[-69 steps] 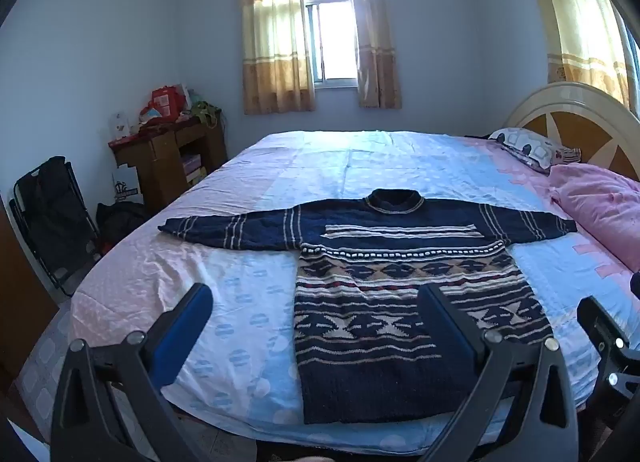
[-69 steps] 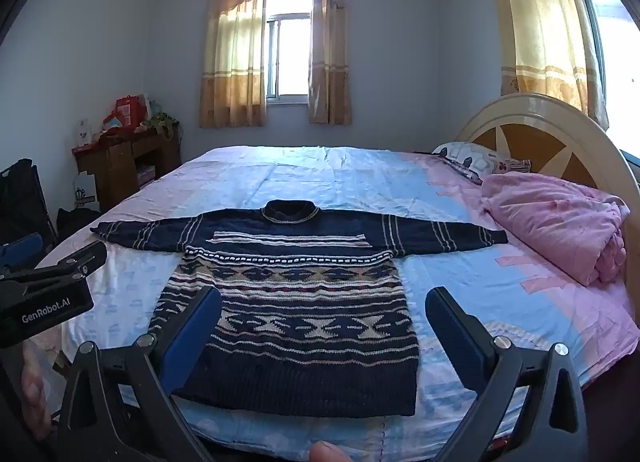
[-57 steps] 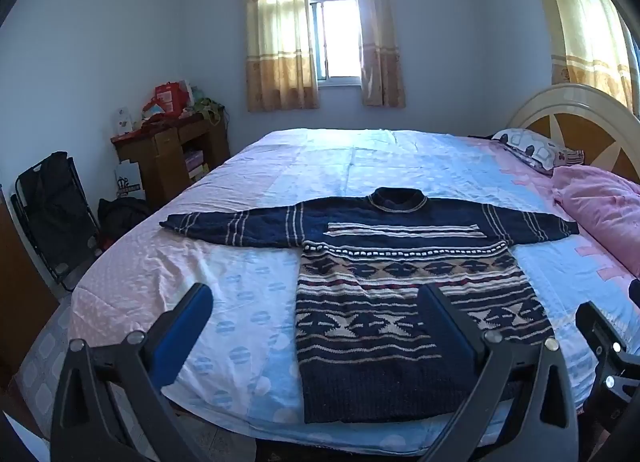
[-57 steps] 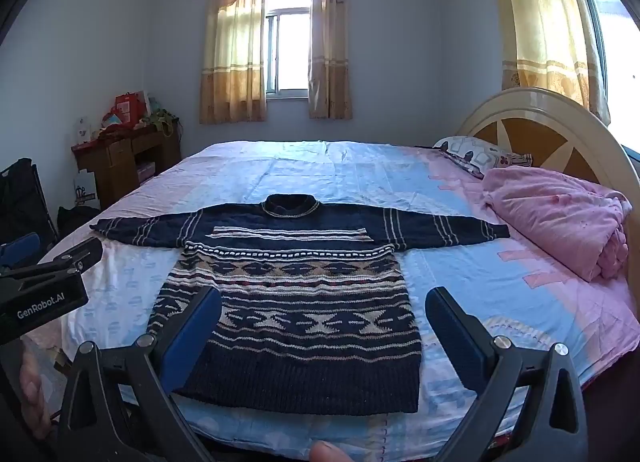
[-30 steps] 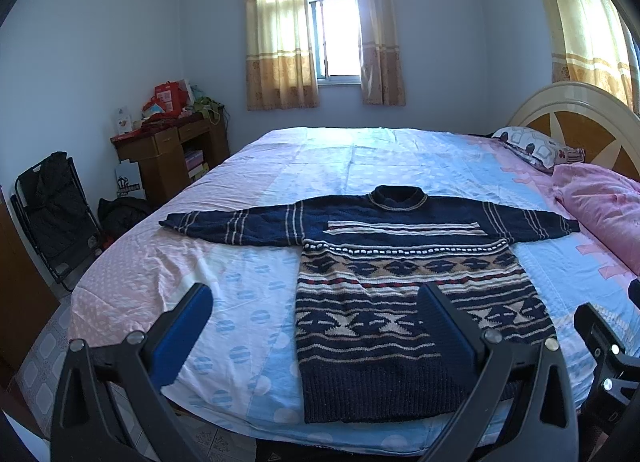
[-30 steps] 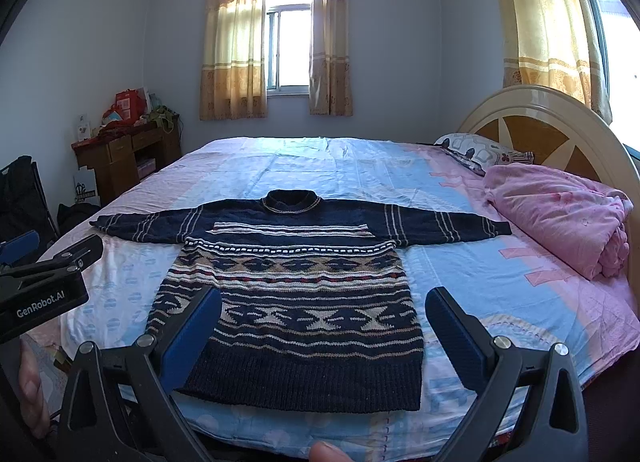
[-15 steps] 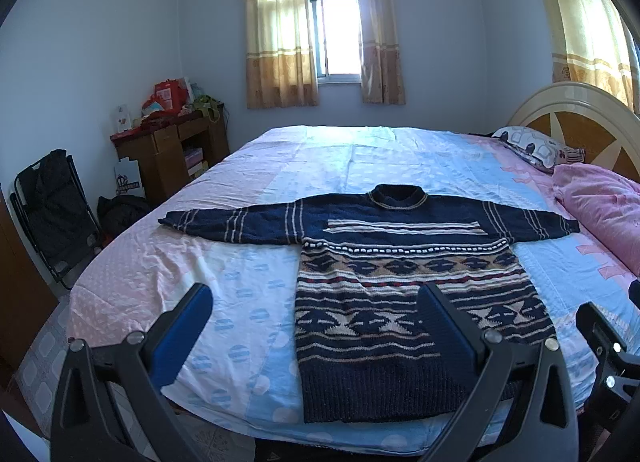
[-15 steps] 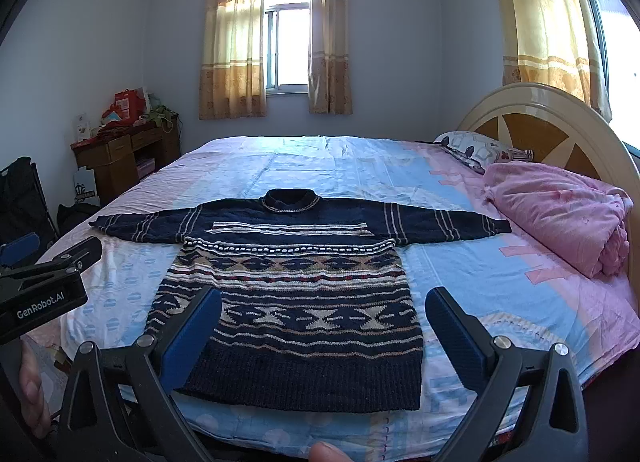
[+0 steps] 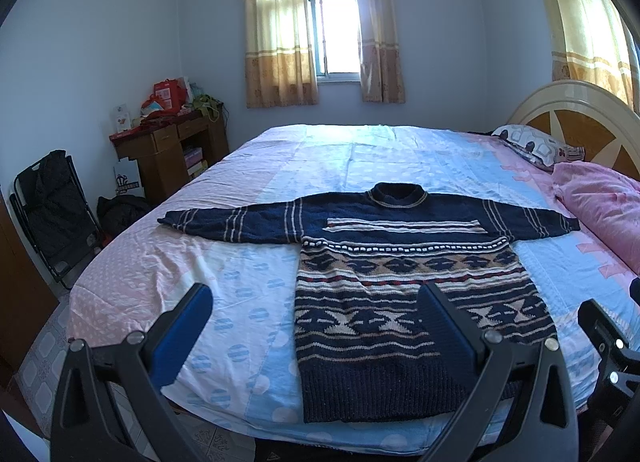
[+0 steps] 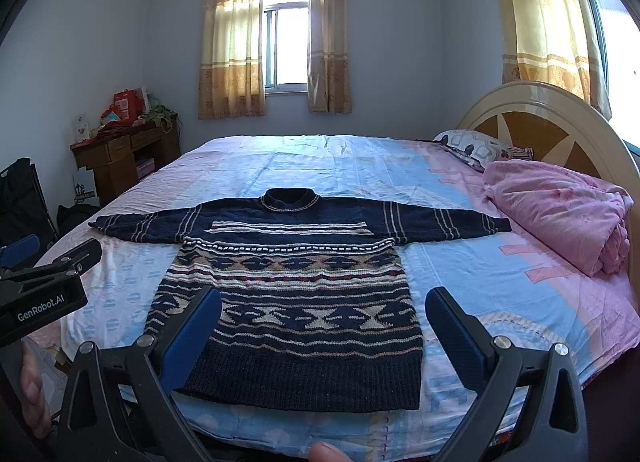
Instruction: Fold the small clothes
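Both tongs gape wide, empty, off the bed's (image 10: 500,294) near edge: left tongs (image 9: 316,302), right tongs (image 10: 324,302). Sweater (image 10: 296,282) lies flat ahead, sleeves spread parallel to that edge, hem nearest.

My dark patterned knit sweater (image 10: 296,286) lies flat on the bed (image 10: 460,262), sleeves out left and right, hem toward me. Rolled pink quilt (image 10: 560,217) sits right, by the headboard (image 10: 548,121). Wooden desk (image 9: 168,149) stands far left, beside the bed.
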Action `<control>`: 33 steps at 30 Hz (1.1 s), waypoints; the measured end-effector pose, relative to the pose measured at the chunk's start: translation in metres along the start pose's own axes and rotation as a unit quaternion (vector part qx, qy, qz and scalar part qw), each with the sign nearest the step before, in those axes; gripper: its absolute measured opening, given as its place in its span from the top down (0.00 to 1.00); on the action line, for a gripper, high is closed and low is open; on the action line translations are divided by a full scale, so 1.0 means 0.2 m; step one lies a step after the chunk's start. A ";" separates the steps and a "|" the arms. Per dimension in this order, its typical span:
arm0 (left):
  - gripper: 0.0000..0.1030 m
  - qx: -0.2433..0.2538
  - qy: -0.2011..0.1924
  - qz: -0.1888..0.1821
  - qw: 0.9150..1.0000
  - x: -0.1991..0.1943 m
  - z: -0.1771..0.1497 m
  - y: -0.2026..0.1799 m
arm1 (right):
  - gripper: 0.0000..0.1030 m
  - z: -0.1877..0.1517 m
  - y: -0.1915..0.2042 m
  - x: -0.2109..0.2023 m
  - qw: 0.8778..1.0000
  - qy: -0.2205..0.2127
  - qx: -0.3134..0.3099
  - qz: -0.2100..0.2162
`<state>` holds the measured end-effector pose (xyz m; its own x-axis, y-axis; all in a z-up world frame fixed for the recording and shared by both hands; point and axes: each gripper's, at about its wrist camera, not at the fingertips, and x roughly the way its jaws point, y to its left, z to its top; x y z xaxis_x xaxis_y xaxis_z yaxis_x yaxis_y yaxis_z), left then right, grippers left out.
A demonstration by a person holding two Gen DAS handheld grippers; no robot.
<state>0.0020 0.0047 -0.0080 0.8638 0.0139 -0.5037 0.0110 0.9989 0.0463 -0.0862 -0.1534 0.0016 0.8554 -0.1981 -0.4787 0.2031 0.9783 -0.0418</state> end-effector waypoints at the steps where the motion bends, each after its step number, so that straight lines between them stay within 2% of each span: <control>1: 0.00 0.000 0.000 0.000 1.000 0.00 0.00 0.00 | 0.01 0.00 0.00 0.00 1.000 0.000 0.000 0.000; 20: 0.00 0.003 0.004 0.000 1.000 0.01 -0.04 0.00 | 0.01 -0.01 0.01 0.03 1.000 0.013 -0.003 0.005; 33: 0.00 0.025 0.028 0.009 0.999 0.16 -0.06 -0.03 | 0.01 -0.02 0.00 0.14 1.000 0.027 -0.005 0.005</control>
<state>0.0233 -0.0011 -0.0338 0.8344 0.0351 -0.5500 0.0225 0.9950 0.0977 -0.0640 -0.1593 -0.0143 0.8299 -0.1843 -0.5265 0.1896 0.9809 -0.0445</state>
